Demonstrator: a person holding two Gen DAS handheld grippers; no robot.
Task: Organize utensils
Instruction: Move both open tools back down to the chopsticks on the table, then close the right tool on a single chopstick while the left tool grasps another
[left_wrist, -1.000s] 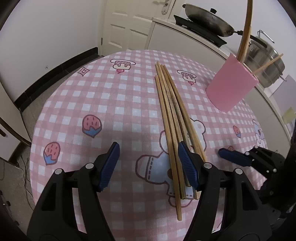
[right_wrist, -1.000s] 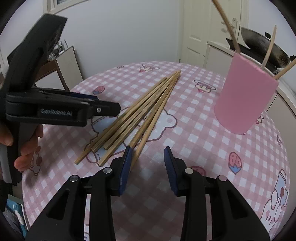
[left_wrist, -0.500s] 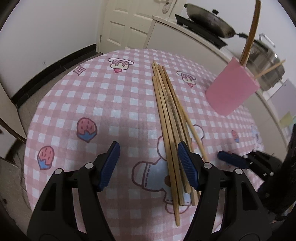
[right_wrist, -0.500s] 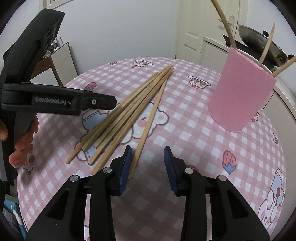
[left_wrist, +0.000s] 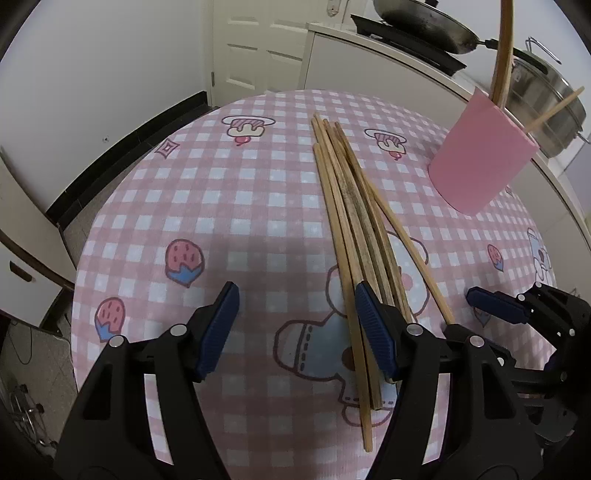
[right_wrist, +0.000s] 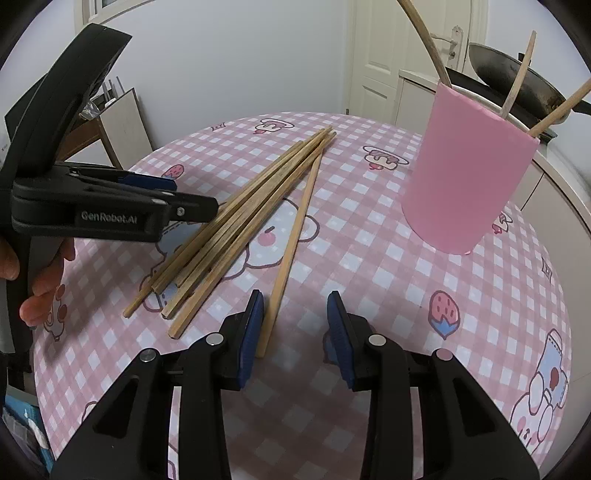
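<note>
A bundle of wooden chopsticks (left_wrist: 354, 229) is seen lying on the pink checked tabletop (left_wrist: 221, 206), one single chopstick (right_wrist: 291, 243) splayed apart from it. The left tool (left_wrist: 295, 325) is held wide open, nothing gripped, its one pad over the bundle. The right tool (right_wrist: 295, 325) is held partly open and empty, the single chopstick's end just beside its left pad. A pink holder (right_wrist: 469, 173) with chopsticks in it is stood well apart.
</note>
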